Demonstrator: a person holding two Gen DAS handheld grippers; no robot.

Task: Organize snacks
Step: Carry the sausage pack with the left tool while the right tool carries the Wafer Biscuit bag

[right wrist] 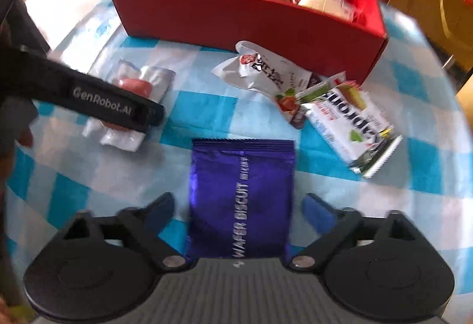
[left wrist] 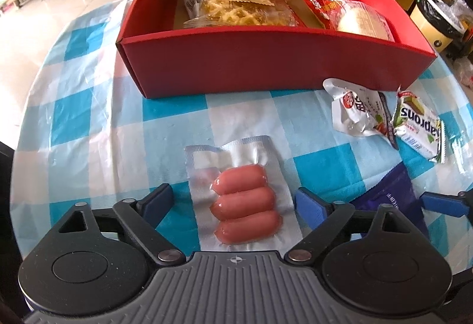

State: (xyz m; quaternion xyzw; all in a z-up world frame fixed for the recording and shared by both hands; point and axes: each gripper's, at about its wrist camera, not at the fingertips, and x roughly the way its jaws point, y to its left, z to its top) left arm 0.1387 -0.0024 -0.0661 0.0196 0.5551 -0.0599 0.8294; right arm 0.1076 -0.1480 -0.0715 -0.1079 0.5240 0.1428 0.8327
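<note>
A red box (left wrist: 266,63) at the back of the table holds several snack packs; it also shows in the right wrist view (right wrist: 236,19). My left gripper (left wrist: 236,201) is open, its fingers either side of a vacuum pack of three sausages (left wrist: 245,205) lying flat. My right gripper (right wrist: 239,210) is open, its fingers either side of a purple wafer biscuit pack (right wrist: 241,196). The purple pack (left wrist: 390,196) also lies right of the left gripper. The left gripper's finger (right wrist: 118,108) crosses the sausage pack (right wrist: 133,84) in the right wrist view.
A white pouch (left wrist: 357,114) and a green-and-white wafer pack (left wrist: 419,128) lie on the blue checked tablecloth (left wrist: 88,117) right of the box front; they also show in the right wrist view (right wrist: 266,69) (right wrist: 351,122). A bin (left wrist: 434,19) and shelves stand beyond the table.
</note>
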